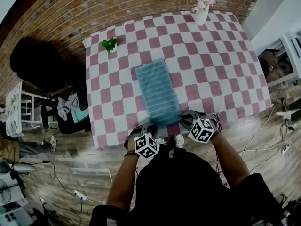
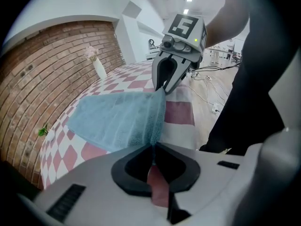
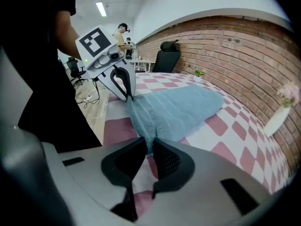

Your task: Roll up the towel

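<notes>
Left tongs (image 2: 154, 146) and right tongs (image 3: 148, 142) each clamp a near corner of the blue towel (image 1: 157, 91) on the checked worktop (image 1: 211, 65).

Pinching the near edge of the towel (image 2: 117, 117) between the closed jaws of the left gripper (image 2: 153, 150). Clamping the same edge between the closed jaws of the right gripper (image 3: 149, 147), off to the right of the left jaws. Angling both grippers steeply downward, with left forearm (image 1: 123, 178) and right forearm (image 1: 228, 157) reaching forward.
</notes>
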`<state>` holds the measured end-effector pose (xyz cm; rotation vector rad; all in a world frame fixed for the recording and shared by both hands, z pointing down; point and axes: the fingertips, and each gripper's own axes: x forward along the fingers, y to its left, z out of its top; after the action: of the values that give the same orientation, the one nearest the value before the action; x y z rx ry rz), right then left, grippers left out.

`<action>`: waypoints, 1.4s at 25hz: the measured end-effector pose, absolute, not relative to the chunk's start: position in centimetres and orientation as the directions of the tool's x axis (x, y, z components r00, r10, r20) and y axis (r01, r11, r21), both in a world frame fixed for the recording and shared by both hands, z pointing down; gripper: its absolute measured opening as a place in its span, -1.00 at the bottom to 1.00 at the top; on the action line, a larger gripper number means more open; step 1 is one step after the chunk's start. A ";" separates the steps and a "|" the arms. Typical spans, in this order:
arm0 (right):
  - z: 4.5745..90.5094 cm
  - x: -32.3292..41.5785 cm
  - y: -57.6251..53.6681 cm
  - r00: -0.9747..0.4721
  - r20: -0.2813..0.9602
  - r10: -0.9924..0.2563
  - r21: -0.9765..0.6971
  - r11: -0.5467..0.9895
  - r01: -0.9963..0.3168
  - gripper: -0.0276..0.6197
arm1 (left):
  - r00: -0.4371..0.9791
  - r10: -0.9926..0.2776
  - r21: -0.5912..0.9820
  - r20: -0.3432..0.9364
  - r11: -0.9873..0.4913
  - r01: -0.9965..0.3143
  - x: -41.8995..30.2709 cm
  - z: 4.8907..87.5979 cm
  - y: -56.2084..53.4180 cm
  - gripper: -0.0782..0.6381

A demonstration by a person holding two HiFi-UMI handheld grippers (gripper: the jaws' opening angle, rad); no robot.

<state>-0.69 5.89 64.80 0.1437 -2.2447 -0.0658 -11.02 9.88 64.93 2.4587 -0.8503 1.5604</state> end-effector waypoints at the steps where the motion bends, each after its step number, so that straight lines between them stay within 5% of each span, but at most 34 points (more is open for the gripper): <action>1: 64.7 -0.6 6.5 -0.620 0.776 -0.116 0.093 0.993 -0.069 -0.75 | 0.322 -0.389 -0.190 0.863 -0.841 -0.506 -11.0 64.9 10.4 -0.72; 12: 62.7 0.6 11.9 -0.631 0.775 -0.025 0.066 0.997 0.040 -0.76 | 0.367 -0.361 -0.148 0.857 -0.856 -0.495 -10.6 63.2 14.9 -0.72; 35: 61.9 -2.5 1.1 -0.647 0.688 -0.328 0.248 0.944 -0.216 -0.73 | 0.236 -0.570 -0.355 0.787 -0.732 -0.582 -14.1 62.7 3.7 -0.70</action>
<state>-2.47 1.12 61.95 0.3818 -2.2972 -0.1824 -14.06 3.67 62.69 2.4605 -1.1456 1.5576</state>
